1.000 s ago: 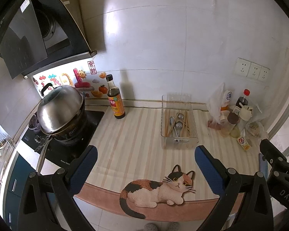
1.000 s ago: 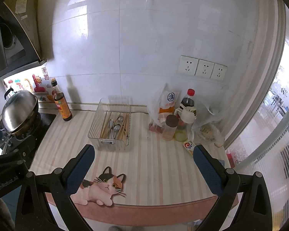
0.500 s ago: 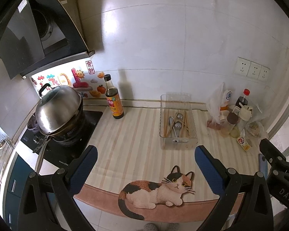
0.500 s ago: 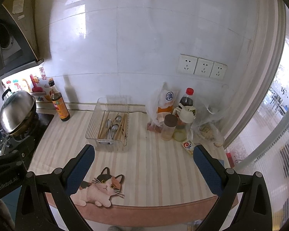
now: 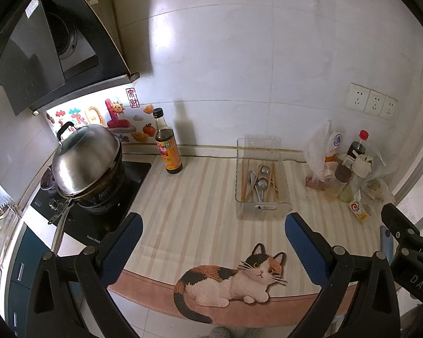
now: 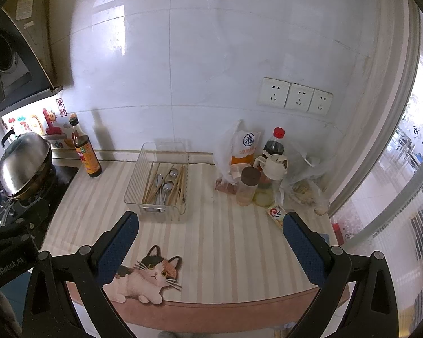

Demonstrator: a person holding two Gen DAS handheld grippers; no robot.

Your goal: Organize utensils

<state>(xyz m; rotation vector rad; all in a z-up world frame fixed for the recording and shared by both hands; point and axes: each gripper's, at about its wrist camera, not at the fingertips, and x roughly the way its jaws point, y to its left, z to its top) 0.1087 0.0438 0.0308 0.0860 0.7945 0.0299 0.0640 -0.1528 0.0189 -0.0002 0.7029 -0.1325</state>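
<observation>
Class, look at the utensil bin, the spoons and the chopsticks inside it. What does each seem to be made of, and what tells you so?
Bin: probably clear plastic; the striped counter shows through its ribbed walls.
Spoons: likely stainless steel; grey bowls with a bright shine.
Chopsticks: likely wood or bamboo; thin, matt, tan sticks, too small to tell which.

I was looking into a home kitchen. A range hood (image 5: 42, 56) hung over a black cooktop (image 5: 98, 205) carrying a lidded steel wok (image 5: 84, 163). A soy sauce bottle (image 5: 167, 143) and more condiment bottles (image 6: 268, 169) stood on the striped tabletop (image 5: 197, 211) against a white tiled wall (image 6: 211, 56) with three sockets (image 6: 294, 98). Bright stickers (image 5: 98, 115) behind the stove and a cat-shaped mat (image 5: 234, 278) made it feel domestic.
</observation>
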